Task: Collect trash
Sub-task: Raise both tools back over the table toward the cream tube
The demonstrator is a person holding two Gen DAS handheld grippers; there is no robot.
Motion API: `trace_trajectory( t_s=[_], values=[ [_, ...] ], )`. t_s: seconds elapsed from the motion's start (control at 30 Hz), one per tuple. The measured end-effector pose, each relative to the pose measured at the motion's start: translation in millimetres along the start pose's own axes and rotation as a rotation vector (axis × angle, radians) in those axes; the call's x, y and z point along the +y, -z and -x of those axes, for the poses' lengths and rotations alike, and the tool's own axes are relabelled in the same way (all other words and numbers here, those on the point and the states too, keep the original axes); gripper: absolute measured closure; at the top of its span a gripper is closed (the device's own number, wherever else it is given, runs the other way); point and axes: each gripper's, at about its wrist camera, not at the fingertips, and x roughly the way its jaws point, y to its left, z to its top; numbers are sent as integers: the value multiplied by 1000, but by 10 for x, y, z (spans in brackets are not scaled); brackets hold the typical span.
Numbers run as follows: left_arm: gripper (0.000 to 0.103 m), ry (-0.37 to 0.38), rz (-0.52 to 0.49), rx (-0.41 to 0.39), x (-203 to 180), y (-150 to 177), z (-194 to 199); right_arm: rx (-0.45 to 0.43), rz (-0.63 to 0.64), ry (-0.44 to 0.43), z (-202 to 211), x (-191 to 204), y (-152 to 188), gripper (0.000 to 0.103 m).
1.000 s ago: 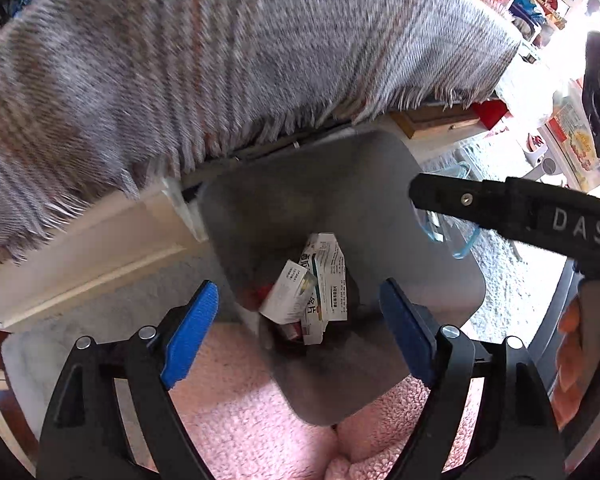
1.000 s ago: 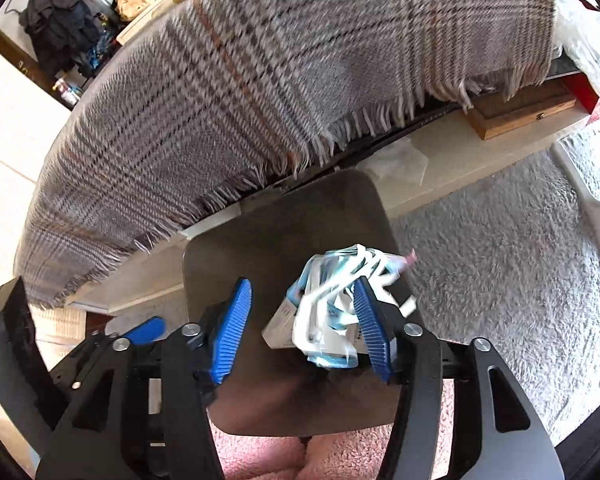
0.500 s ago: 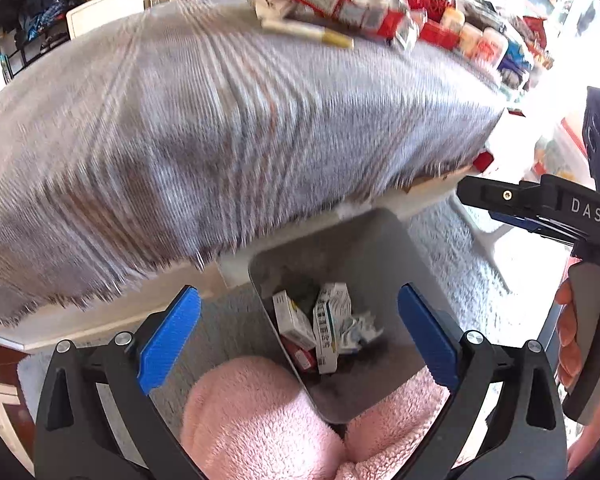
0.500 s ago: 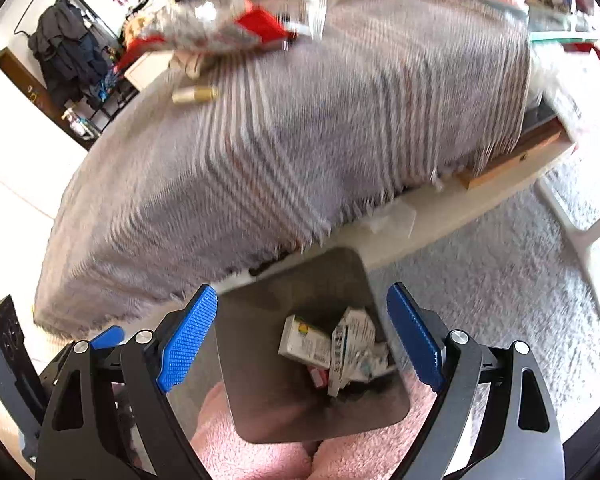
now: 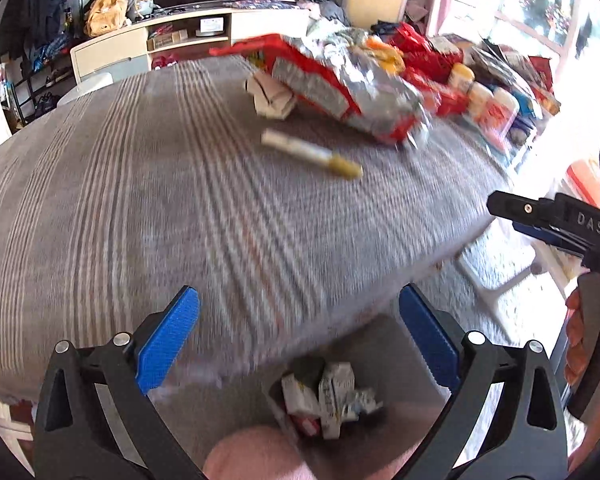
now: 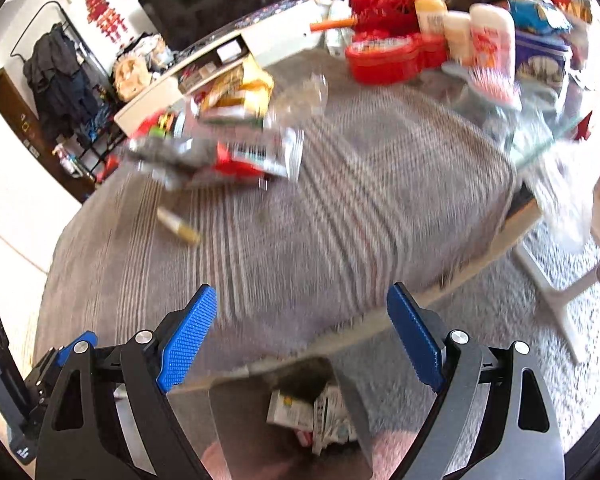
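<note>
Left gripper [image 5: 298, 330] jaws spread wide, nothing between. Right gripper [image 6: 302, 330] likewise wide, empty. Below both: grey bin [image 6: 236, 412] on floor at table edge, holding crumpled cartons and paper [image 5: 328, 400]. Beyond, on plaid cloth [image 5: 140, 200]: red-silver snack bag [image 5: 340, 88], marker [image 5: 312, 154], jars [image 6: 488, 36]. All blurred.

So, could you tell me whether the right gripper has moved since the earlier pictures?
Yes. The right gripper has lifted up and away from the trash bin, which now sits low in its view, and it looks over the grey cloth.
</note>
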Motion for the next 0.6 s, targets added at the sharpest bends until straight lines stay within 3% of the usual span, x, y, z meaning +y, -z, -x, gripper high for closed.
trace_trajectory(
  t_s=[0.1,0.2,0.27,0.43,0.6],
  values=[
    [10,0,32,-18,-2,-246,-127,-43,5,0,-41,16,-261,19],
    [30,-5,41,-30,-54,-450,-266,-63,16,-7,-81,25,-464,34],
    [36,-7,51,-36,-87,-563,-361,-71,27,-3,-140,33,-595,45],
    [42,5,71,-26,-192,-779,-664,-63,26,-9,-318,-12,-791,47],
    [45,-34,74,11,-275,-863,-960,-42,19,-19,-513,-88,-913,52]
  ],
)
